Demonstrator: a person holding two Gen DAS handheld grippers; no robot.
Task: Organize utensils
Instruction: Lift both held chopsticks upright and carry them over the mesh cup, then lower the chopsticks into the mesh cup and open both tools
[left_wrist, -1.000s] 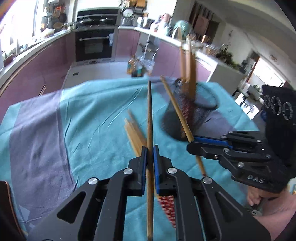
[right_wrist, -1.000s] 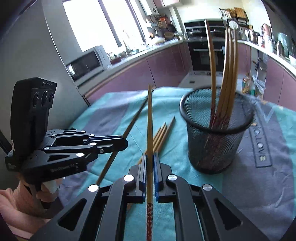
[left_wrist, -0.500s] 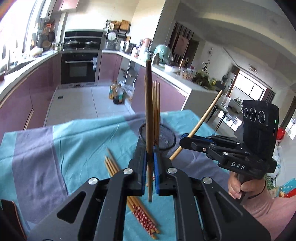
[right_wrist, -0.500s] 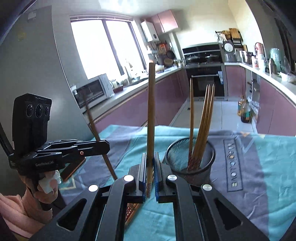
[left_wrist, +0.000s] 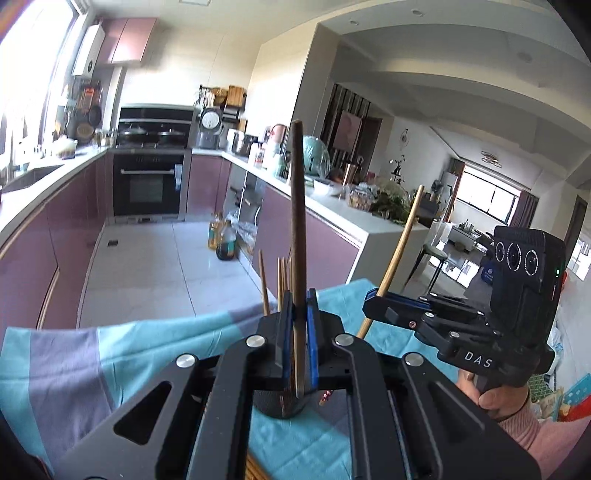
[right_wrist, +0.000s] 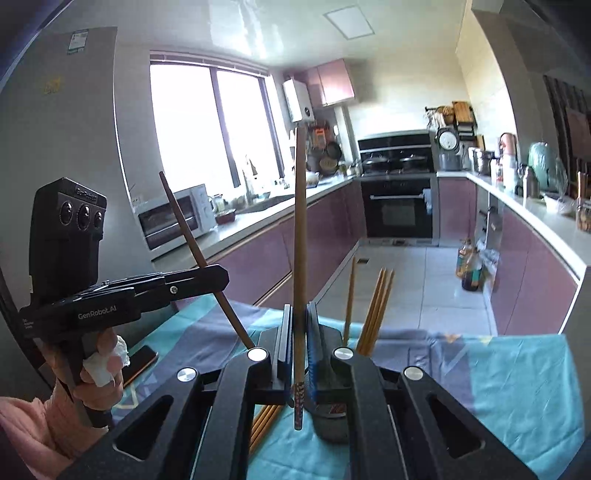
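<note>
My left gripper (left_wrist: 300, 306) is shut on a wooden chopstick (left_wrist: 296, 221) and holds it upright above the black mesh cup (left_wrist: 277, 406). My right gripper (right_wrist: 299, 321) is shut on another chopstick (right_wrist: 300, 229), also upright, patterned end down, above the cup (right_wrist: 332, 428). Several chopsticks (right_wrist: 375, 310) stand in the cup. The right gripper (left_wrist: 373, 301) shows in the left wrist view with its chopstick (left_wrist: 397, 258) tilted. The left gripper (right_wrist: 221, 275) shows in the right wrist view with its chopstick (right_wrist: 195, 251) tilted. Loose chopsticks (right_wrist: 264, 424) lie on the cloth.
A teal and grey cloth (left_wrist: 74, 365) covers the table. A dark phone (right_wrist: 138, 363) lies on the cloth at the left. Kitchen counters, an oven (left_wrist: 147, 184) and bottles on the floor (left_wrist: 223, 243) lie beyond the table.
Both grippers have tilted up and come nearer the cup, each with its chopstick now upright over it. The cup is now largely hidden behind the fingers.
</note>
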